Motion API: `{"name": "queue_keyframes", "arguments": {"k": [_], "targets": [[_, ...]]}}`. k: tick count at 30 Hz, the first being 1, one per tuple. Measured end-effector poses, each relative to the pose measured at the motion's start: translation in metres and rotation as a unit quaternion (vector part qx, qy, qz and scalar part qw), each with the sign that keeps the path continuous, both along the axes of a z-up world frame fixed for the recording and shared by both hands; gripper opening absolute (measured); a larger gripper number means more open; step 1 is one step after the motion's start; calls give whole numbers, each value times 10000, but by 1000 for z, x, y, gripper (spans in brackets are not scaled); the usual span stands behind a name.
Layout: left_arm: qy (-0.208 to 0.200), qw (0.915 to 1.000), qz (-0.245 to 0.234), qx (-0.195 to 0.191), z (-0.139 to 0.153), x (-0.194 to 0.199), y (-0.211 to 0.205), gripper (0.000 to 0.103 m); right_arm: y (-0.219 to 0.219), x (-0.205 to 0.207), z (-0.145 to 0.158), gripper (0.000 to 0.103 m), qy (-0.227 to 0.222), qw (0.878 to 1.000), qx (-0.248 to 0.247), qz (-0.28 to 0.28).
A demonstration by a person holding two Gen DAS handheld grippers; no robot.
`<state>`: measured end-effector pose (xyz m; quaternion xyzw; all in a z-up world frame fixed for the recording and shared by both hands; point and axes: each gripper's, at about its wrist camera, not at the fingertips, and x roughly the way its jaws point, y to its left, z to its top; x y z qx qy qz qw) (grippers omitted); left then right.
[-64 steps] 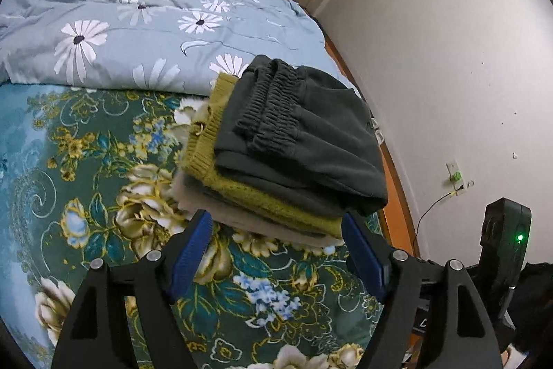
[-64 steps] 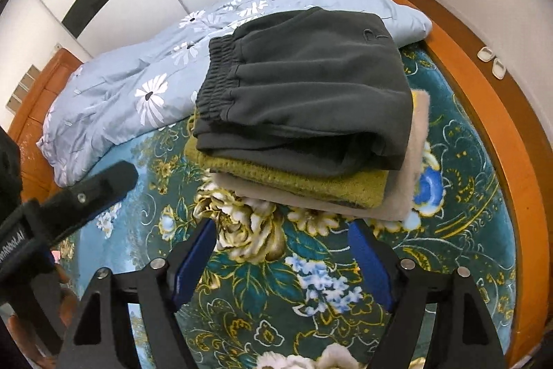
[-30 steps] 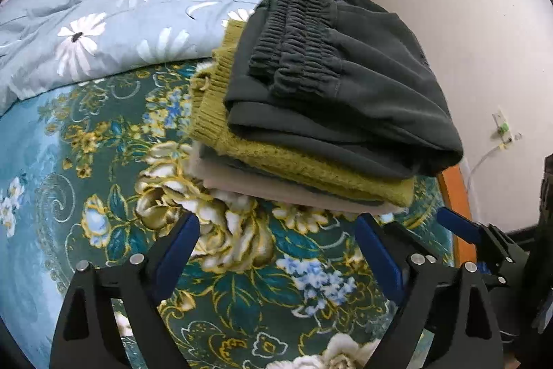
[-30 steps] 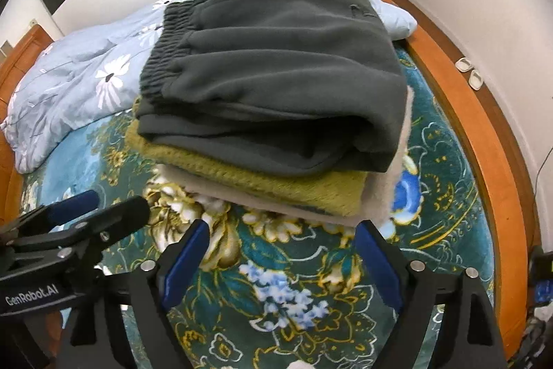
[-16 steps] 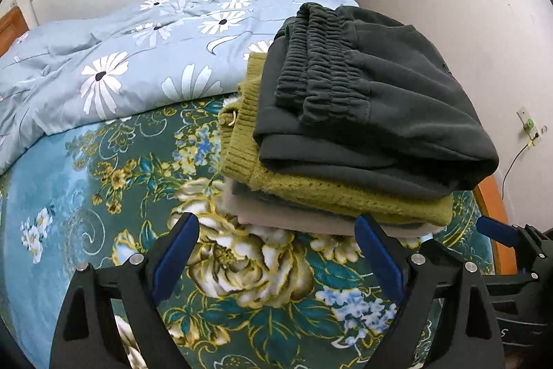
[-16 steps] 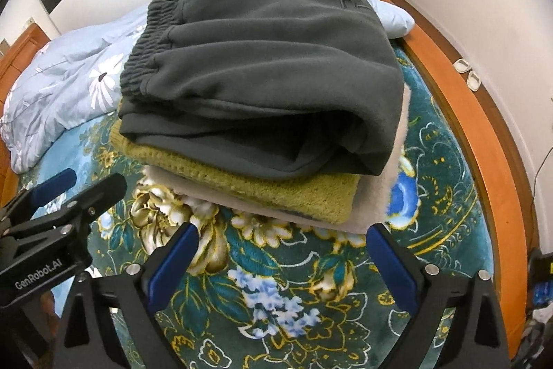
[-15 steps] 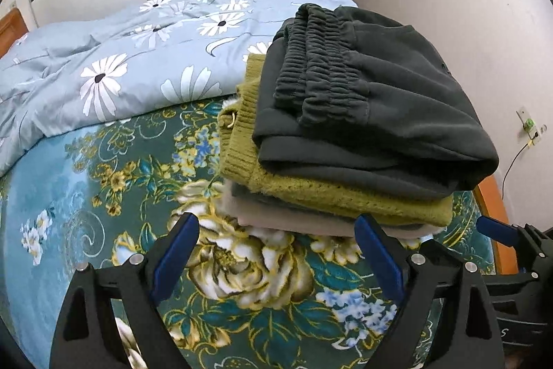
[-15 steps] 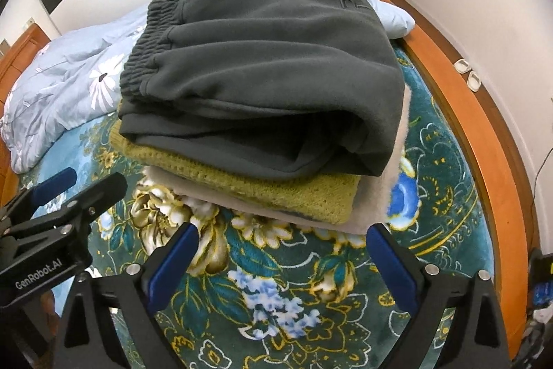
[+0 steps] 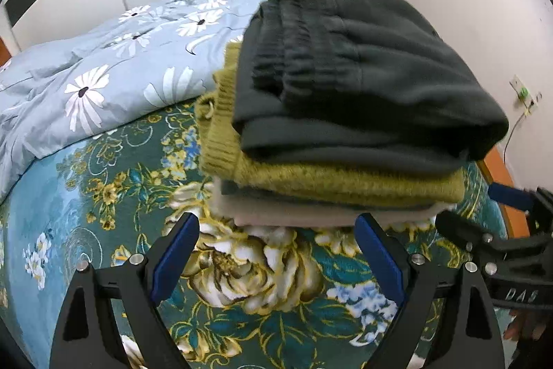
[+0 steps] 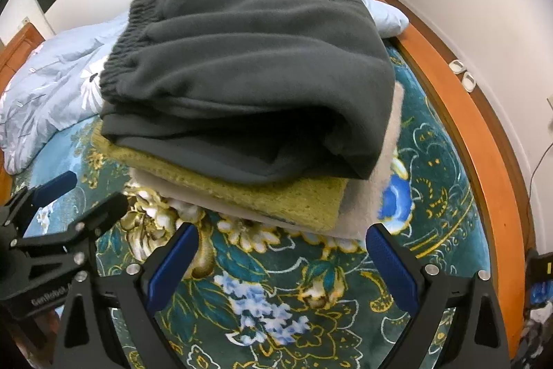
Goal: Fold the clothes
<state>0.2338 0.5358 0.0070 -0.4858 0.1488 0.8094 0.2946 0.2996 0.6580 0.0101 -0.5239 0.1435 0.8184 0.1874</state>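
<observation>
A stack of folded clothes (image 9: 345,140) lies on the bed, on the teal floral bedspread (image 9: 114,196), near the bed's wooden side rail (image 10: 477,140) and just in front of the light blue daisy-print duvet (image 9: 114,75). On top sit dark grey sweatpants (image 10: 255,64), folded, with the elastic waistband (image 10: 128,51) on the left in the right wrist view and the rounded fold on the right, toward the rail; their long axis runs across that picture from left to right. Under them lies an olive knit sweater (image 10: 276,199), and at the bottom a pale beige garment (image 10: 373,192) whose edge sticks out toward the rail side.

The left claw (image 9: 276,261) is released, both blue pads wide apart over the bedspread with nothing between them; the stack's near edge lies just beyond its fingertips, not touching. The right claw (image 10: 281,263) is also released, its jaws spread wide and having just been opening, with only bedspread between them. The stack's near corner lies just past its tips. In each wrist view the other claw shows at the picture's edge, beside the stack.
</observation>
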Motion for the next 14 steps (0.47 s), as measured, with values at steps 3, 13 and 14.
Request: {"name": "queue_keyframes", "arguments": {"k": [3, 13, 14], "targets": [[-57, 9999, -61, -64, -5, 3, 3, 92, 3, 2, -4, 99, -74, 9999, -30, -75], [-122, 9998, 146, -4, -3, 1, 0, 92, 4, 2, -3, 99, -107, 9999, -29, -59], [-122, 9998, 167, 8, -3, 1, -1, 92, 3, 2, -2, 99, -102, 9999, -25, -39]]}}
